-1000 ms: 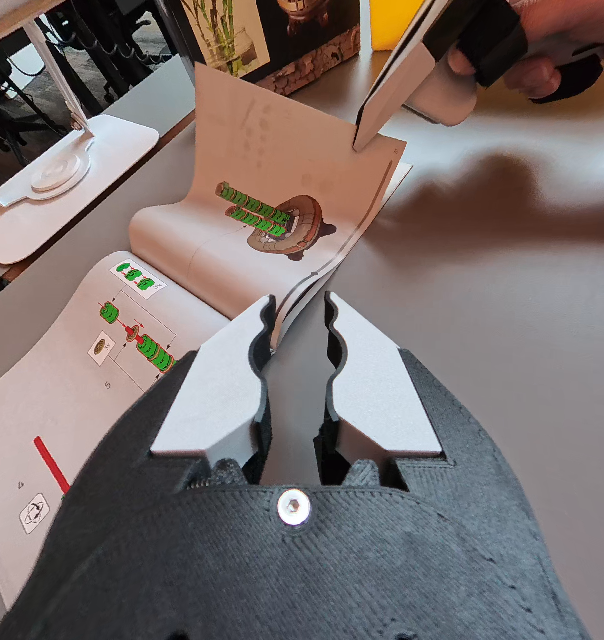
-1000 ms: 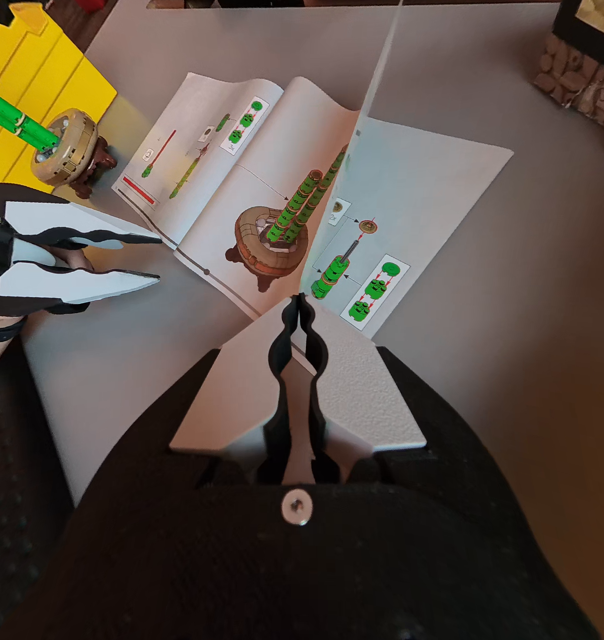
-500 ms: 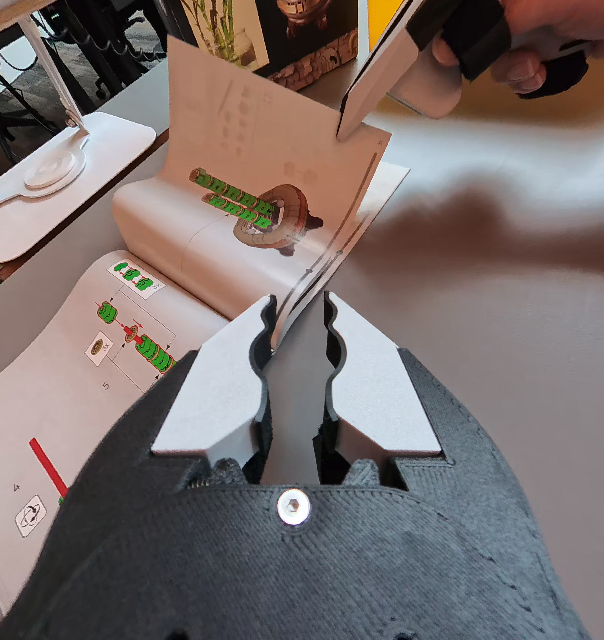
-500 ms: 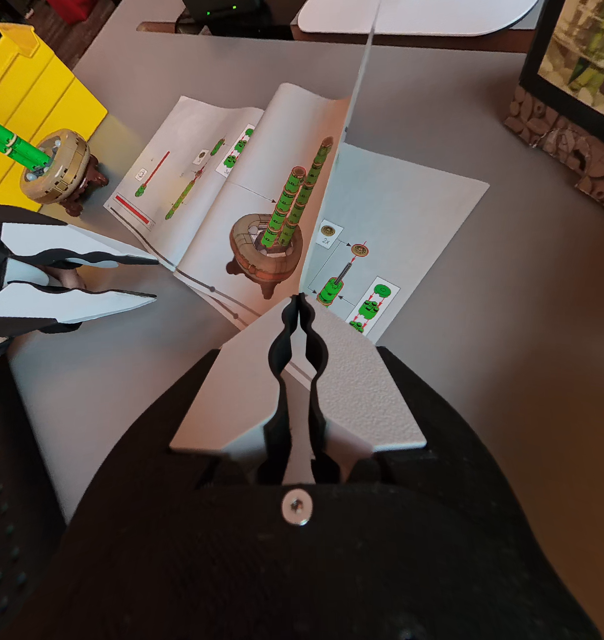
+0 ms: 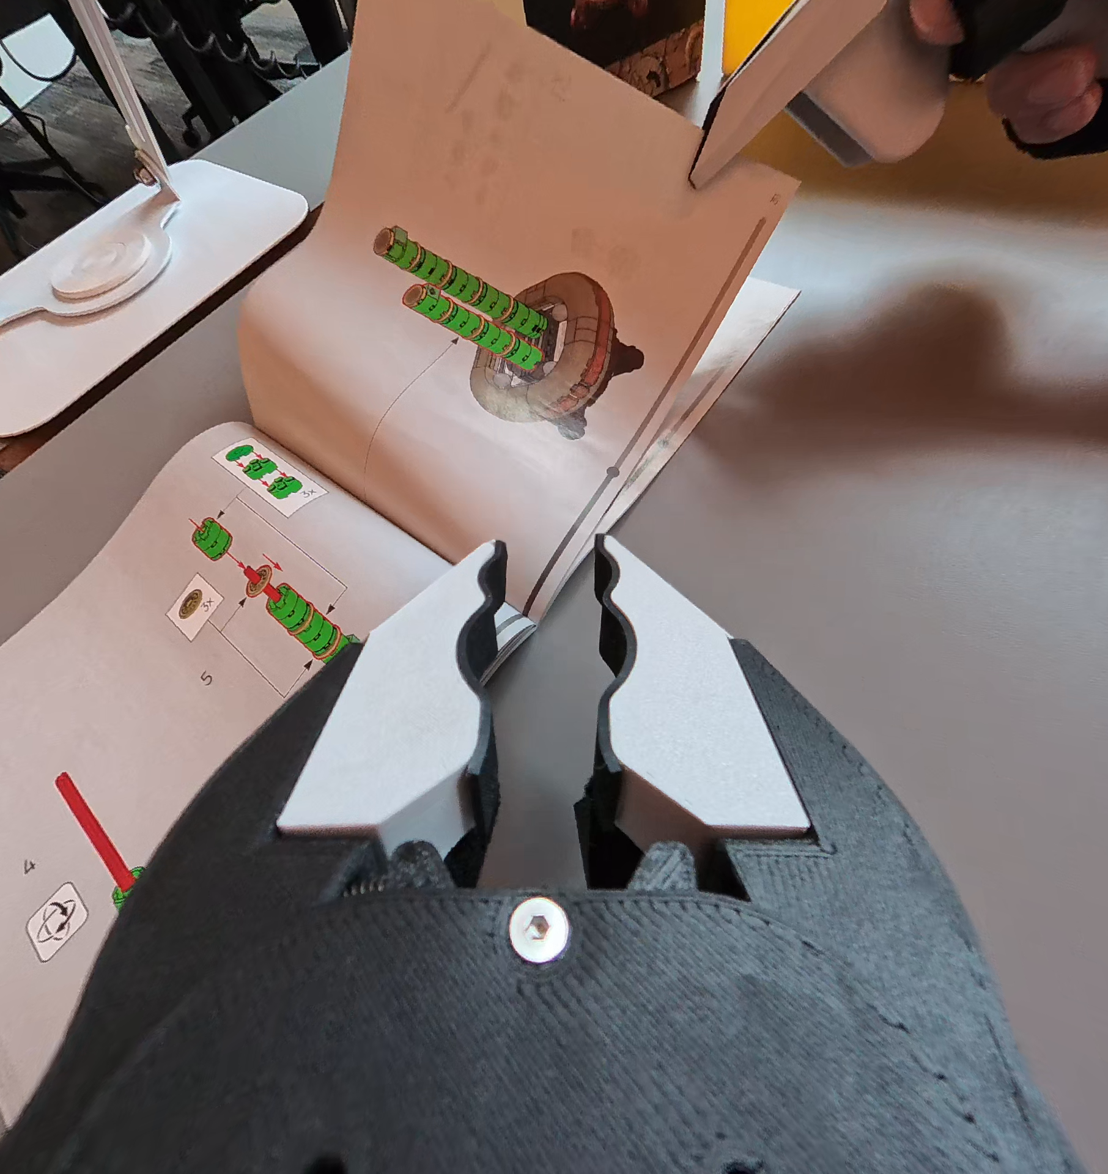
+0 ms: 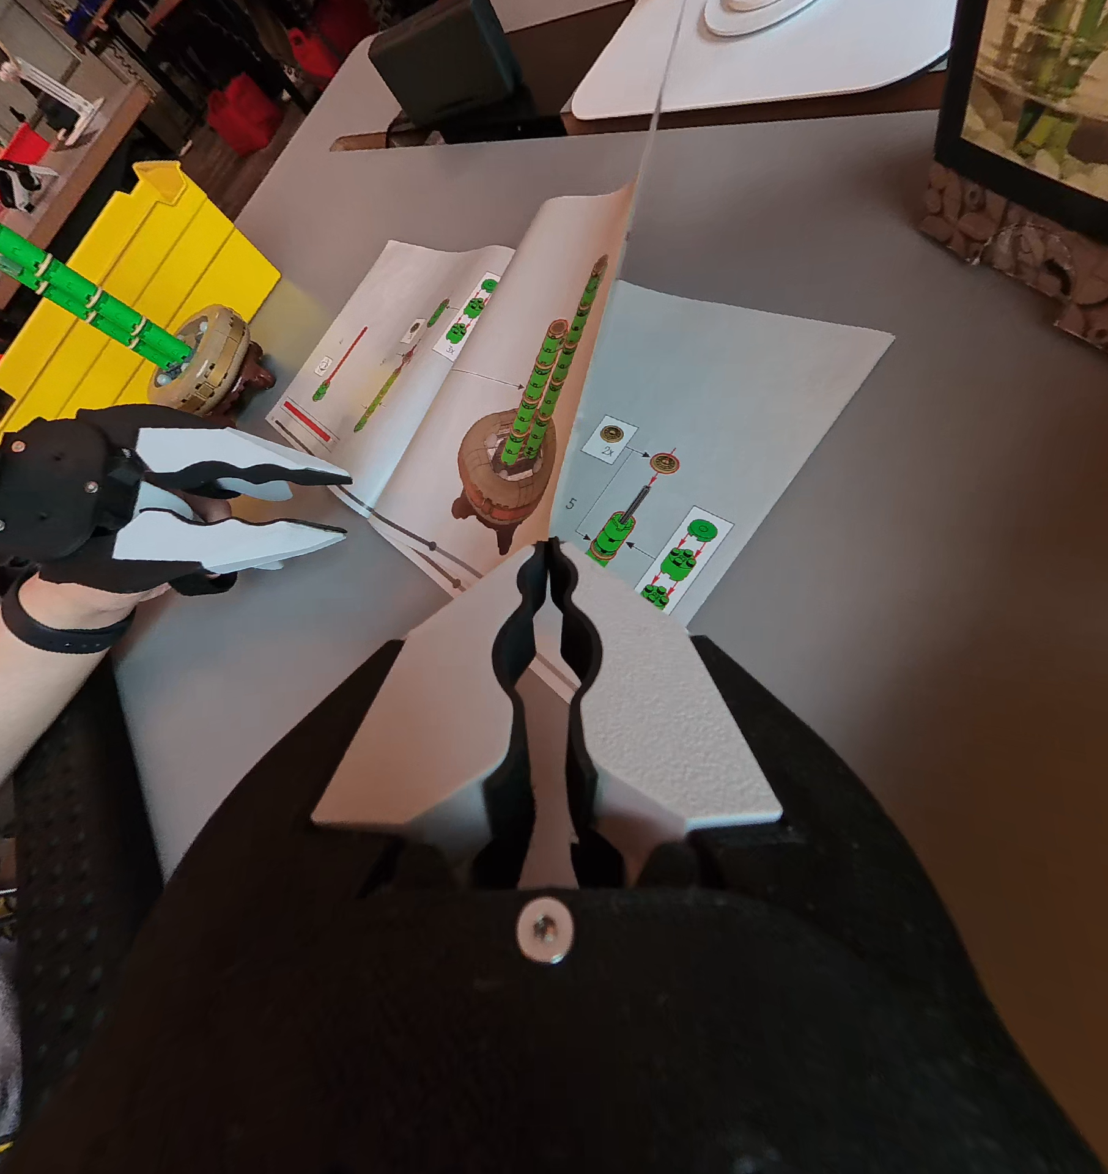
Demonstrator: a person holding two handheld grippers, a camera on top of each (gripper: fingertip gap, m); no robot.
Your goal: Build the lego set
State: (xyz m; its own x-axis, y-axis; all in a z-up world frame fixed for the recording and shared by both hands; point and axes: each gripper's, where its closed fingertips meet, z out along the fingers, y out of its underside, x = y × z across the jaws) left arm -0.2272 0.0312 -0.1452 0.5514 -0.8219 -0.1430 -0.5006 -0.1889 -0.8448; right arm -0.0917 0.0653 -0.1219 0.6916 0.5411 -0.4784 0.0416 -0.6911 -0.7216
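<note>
My right gripper (image 6: 548,547) has its jaws clenched on the edge of a page (image 5: 513,209) of the instruction booklet (image 6: 729,394), and the page stands lifted nearly upright, running straight ahead of those jaws. In the left wrist view that gripper (image 5: 697,181) pinches the page at its top corner, far ahead and to the right of my left jaws. My left gripper (image 5: 548,553) is released, with a clear gap between its jaws and nothing in them; the booklet's near corner lies just at the tip of the left jaw, and I cannot tell whether it touches. The booklet lies open on the grey desk (image 5: 888,572). The partly built lego model (image 6: 202,362), a tan round base with green stalks, stands on the desk beyond the left gripper (image 6: 342,502), beside a yellow tray (image 6: 157,267), well to the left of my right jaws.
</note>
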